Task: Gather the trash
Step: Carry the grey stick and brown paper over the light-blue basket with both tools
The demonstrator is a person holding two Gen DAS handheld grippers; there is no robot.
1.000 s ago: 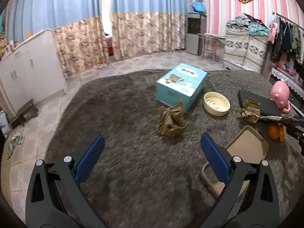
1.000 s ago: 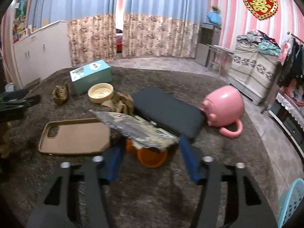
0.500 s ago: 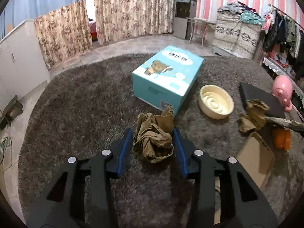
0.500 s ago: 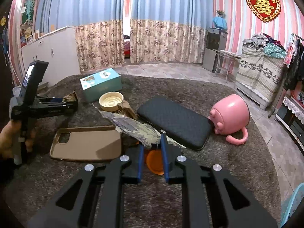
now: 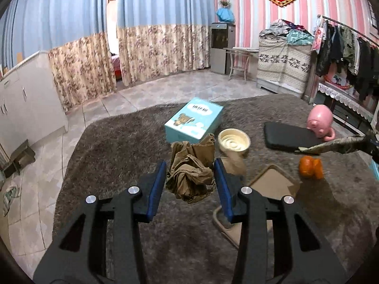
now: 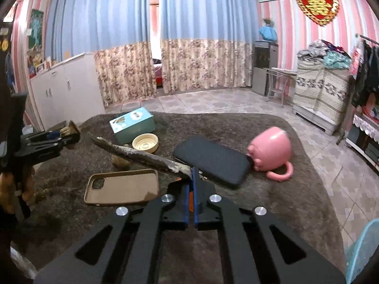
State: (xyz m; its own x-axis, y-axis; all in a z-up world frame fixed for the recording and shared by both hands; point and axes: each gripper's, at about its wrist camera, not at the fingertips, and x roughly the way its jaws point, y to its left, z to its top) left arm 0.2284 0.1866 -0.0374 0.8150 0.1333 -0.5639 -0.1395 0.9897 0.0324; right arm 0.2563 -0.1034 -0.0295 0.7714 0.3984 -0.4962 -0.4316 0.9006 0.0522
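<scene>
My left gripper [image 5: 189, 165] is shut on a crumpled brown paper wad [image 5: 189, 177] and holds it a little above the grey carpet [image 5: 118, 146]. From the right wrist view that gripper [image 6: 71, 135] and a person's hand show at the far left. My right gripper [image 6: 192, 170] is shut on one end of a flat grey patterned wrapper [image 6: 142, 157], which sticks out to the left in the air. The wrapper [image 5: 336, 144] also shows at the right of the left wrist view. A second brown paper wad [image 6: 119, 159] lies by the bowl. An orange piece [image 5: 310, 166] lies on the carpet.
On the carpet are a teal box [image 5: 194, 118], a cream bowl [image 5: 233, 139], a black case [image 5: 289, 137], a tipped pink mug [image 5: 319, 120] and a tan phone case [image 6: 123, 185]. A light blue basket edge [image 6: 362, 248] shows at the lower right.
My left gripper went from wide open to shut on the brown paper wad and lifted it. My right gripper closed on the wrapper and raised it off the orange piece.
</scene>
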